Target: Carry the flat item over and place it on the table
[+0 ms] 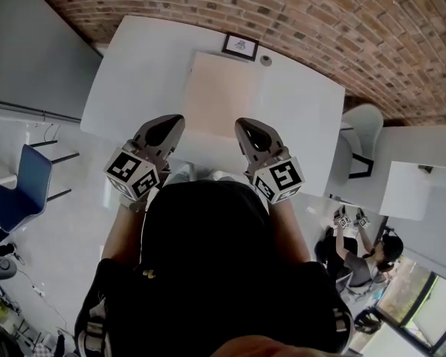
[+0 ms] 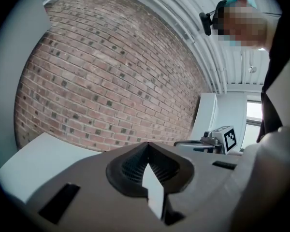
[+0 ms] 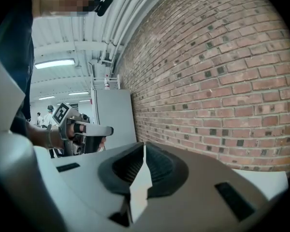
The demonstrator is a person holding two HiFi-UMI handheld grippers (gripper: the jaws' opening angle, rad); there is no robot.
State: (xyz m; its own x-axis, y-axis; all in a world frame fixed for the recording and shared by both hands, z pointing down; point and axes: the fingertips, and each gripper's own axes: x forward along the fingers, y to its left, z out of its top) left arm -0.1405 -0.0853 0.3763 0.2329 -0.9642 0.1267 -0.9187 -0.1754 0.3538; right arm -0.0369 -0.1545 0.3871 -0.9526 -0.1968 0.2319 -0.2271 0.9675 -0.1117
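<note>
Over the table (image 1: 297,117), left tongs (image 1: 175,120) and right tongs (image 1: 242,123) pinch a flat sheet (image 1: 219,95).

No words or numbers can be read. The small black-framed white card (image 1: 240,46) on the white table (image 1: 134,73) carries print too small to make out. The black-and-white marker cubes (image 1: 131,172) show only square patterns.

Soft, even light fills the room; the white table (image 1: 297,110) is nearly washed out. A ceiling strip light (image 3: 55,63) glares. Both gripper views bow the brick wall (image 2: 111,81) and darken to black at the corners; near parts look blurred.
</note>
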